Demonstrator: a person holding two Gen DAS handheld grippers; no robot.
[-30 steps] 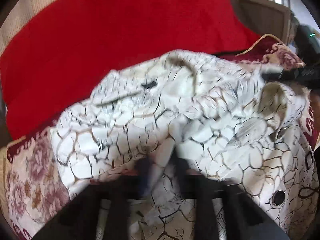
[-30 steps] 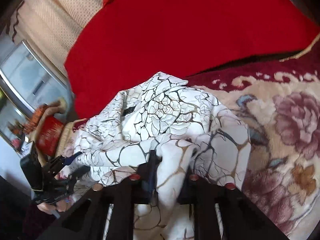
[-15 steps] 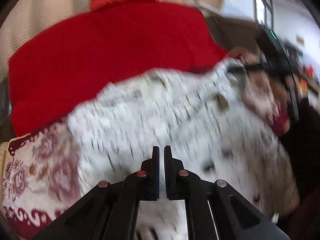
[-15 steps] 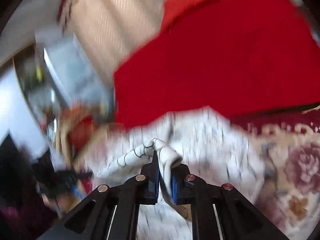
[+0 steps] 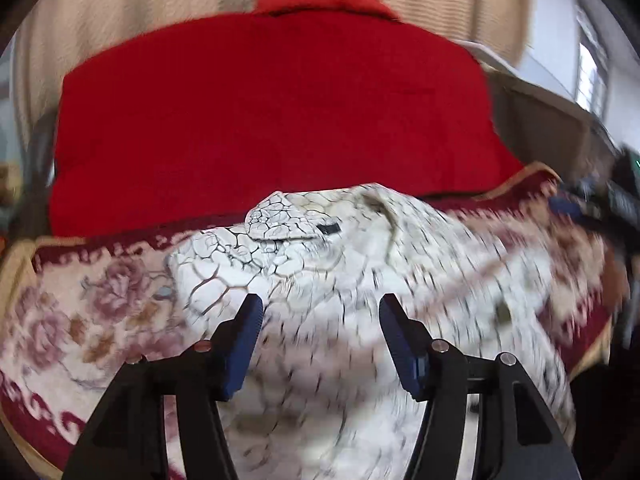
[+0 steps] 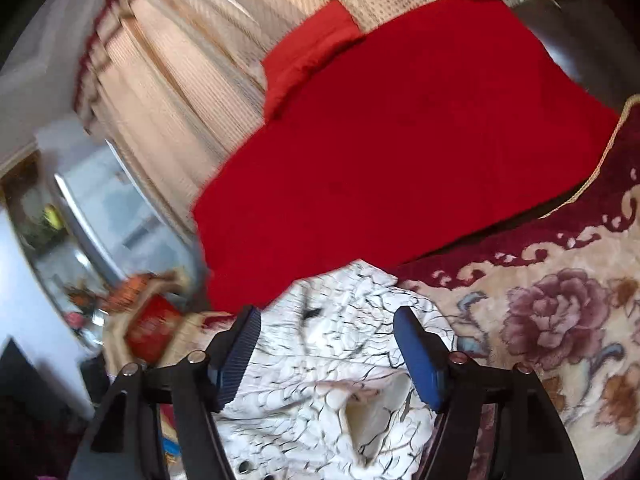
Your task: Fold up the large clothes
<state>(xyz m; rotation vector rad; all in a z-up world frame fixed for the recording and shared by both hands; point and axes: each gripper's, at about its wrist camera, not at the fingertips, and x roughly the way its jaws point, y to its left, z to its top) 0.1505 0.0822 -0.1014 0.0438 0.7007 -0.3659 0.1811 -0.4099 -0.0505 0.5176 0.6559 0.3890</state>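
Note:
A white garment with a dark crackle print (image 5: 344, 264) lies bunched on a floral blanket (image 5: 80, 320). It also shows in the right wrist view (image 6: 320, 392), rumpled, with a small black label near its far edge. My left gripper (image 5: 320, 312) is open and empty, just above the garment. My right gripper (image 6: 326, 332) is open and empty too, over the garment's far part. The right side of the left wrist view is blurred by motion.
A red blanket (image 5: 272, 120) covers the bed behind the garment, with a red pillow (image 6: 308, 52) at the far end. Beige curtains (image 6: 168, 92) hang behind. A red box (image 6: 150, 332) and clutter sit at the left. The other gripper (image 5: 616, 200) shows at the right edge.
Both grippers have let go of the garment and opened. The garment has dropped onto the floral blanket, and both grippers have lifted and tilted up.

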